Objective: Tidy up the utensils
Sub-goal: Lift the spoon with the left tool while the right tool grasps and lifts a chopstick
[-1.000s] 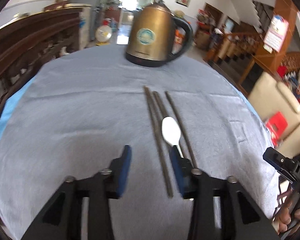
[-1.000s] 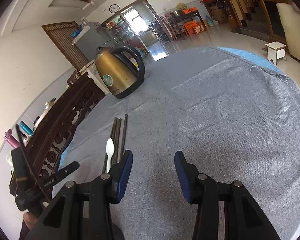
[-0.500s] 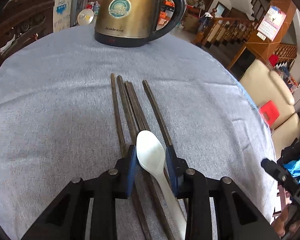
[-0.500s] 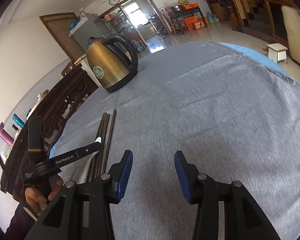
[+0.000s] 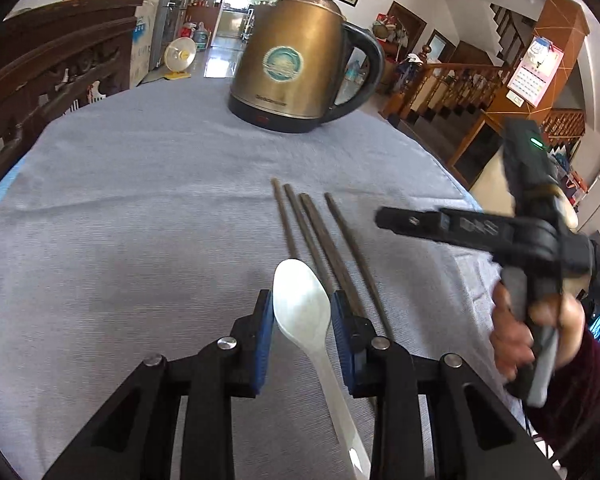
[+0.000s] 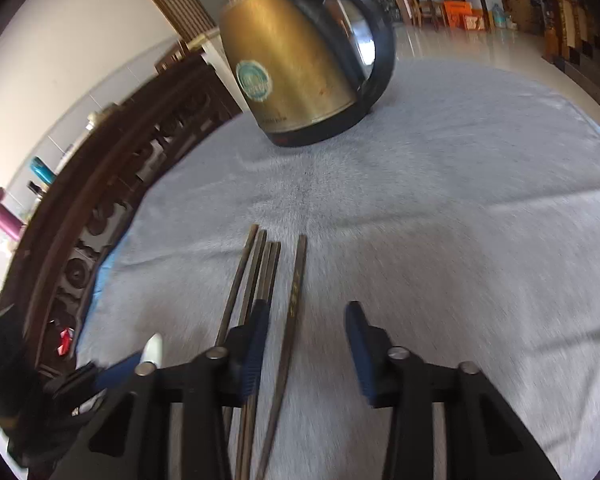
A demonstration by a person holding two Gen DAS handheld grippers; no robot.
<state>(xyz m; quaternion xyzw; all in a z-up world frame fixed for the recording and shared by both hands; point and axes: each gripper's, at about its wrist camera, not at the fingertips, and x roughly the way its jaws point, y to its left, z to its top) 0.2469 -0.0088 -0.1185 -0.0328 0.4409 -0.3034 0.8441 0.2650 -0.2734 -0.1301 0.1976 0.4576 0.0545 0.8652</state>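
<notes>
My left gripper is shut on a white plastic spoon, its blue pads pressing the sides of the bowl while the handle runs back toward me. Several dark chopsticks lie side by side on the grey cloth just beyond it. My right gripper hovers low over them with its jaws closing. The rightmost chopstick lies between them, untouched, and the other chopsticks pass under the left finger. In the left wrist view a hand holds the right gripper at the right. The spoon's tip shows at lower left.
A brass electric kettle with a black handle stands at the far side of the round table's grey cloth. A carved dark wooden bench runs along the table's left edge.
My left gripper closed on the spoon's bowl and then drew back with it. My right gripper swept left across the table to the chopsticks, rolled, and its jaws narrowed.
</notes>
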